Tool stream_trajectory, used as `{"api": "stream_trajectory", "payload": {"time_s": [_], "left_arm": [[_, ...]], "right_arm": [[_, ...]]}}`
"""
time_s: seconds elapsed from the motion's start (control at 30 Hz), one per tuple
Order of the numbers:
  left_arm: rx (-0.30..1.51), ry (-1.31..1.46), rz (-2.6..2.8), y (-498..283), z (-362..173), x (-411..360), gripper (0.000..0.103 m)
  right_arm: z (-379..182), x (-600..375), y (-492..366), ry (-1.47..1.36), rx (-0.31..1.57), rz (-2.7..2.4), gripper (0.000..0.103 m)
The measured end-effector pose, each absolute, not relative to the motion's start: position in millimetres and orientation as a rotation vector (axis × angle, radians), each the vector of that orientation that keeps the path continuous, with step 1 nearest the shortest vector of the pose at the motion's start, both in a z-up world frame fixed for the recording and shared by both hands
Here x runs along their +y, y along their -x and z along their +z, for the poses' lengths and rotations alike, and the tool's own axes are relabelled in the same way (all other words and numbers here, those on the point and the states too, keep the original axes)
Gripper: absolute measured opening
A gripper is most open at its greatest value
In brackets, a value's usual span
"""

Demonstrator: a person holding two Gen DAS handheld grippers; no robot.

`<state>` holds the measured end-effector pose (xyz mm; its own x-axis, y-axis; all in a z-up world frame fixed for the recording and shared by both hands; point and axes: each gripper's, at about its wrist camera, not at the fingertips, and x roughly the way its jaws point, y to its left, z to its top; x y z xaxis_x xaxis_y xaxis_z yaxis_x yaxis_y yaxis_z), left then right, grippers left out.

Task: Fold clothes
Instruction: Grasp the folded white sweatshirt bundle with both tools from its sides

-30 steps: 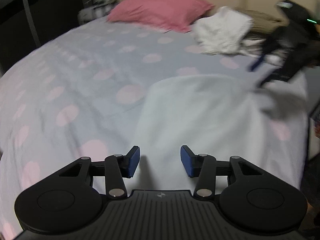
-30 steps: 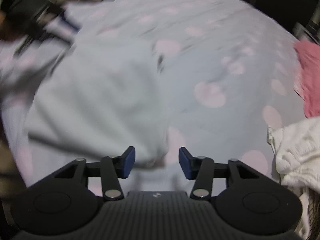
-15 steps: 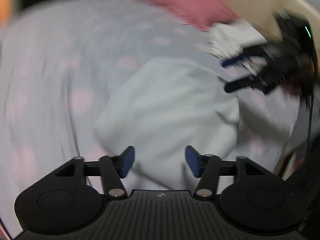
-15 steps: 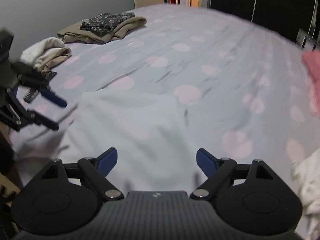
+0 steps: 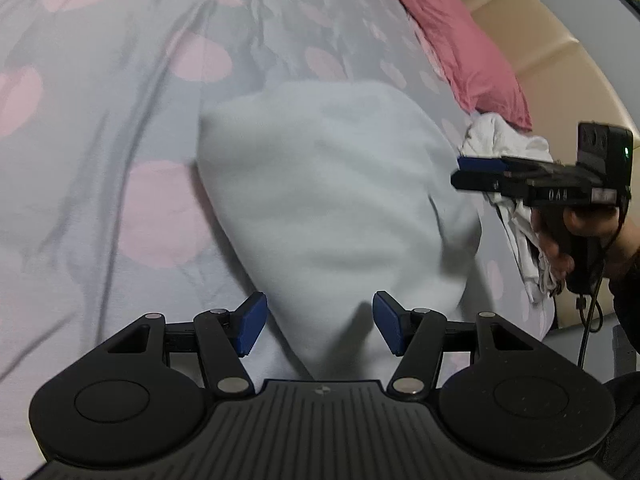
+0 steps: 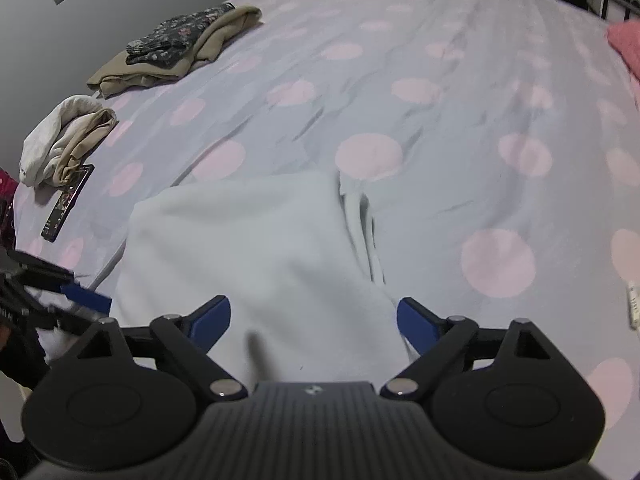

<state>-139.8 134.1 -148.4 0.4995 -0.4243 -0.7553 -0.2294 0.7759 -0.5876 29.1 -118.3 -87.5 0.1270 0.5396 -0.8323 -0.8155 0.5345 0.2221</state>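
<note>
The pale blue garment (image 6: 256, 256) lies as a flat folded block near the bed's (image 6: 440, 128) front edge. Both grippers, left (image 5: 318, 322) and right (image 6: 314, 322), hover wide open, holding nothing. Any further fold needs both near corners pinched evenly.

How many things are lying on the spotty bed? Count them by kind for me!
Pale blue garment being folded: 1
Other clothes piles: 3 (white heap, beige stack with dark floral top, cream and tan bundle)
Pink pillow: 1
Phone: 1
Total: 6
</note>
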Motion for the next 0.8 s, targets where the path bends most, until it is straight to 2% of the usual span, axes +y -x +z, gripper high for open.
{"api": "stream_trajectory", "payload": {"time_s": [0.17, 0.5, 0.6, 0.7, 0.8], "left_arm": [[1.087, 0.756, -0.15, 132.8, -162.3, 129.9, 0.068], [1.076, 0.939, -0.16, 125.0, -186.2, 143.8, 0.075], [1.071, 0.995, -0.163, 122.7, -193.4, 147.9, 0.076], [1.067, 1.046, -0.165, 120.4, -200.1, 151.9, 0.076], [1.074, 1.034, -0.159, 119.8, -197.7, 152.2, 0.082]], "right_arm": [[-101.2, -124.9, -51.6, 0.218, 1.138, 1.028, 0.095], [-150.4, -137.2, -88.6, 0.125, 1.434, 1.028, 0.096], [-158.6, -136.2, -90.4, 0.116, 1.459, 1.055, 0.102], [-165.9, -129.4, -91.1, 0.121, 1.485, 1.046, 0.103], [-168.8, -116.9, -89.3, 0.149, 1.5, 1.028, 0.103]]}}
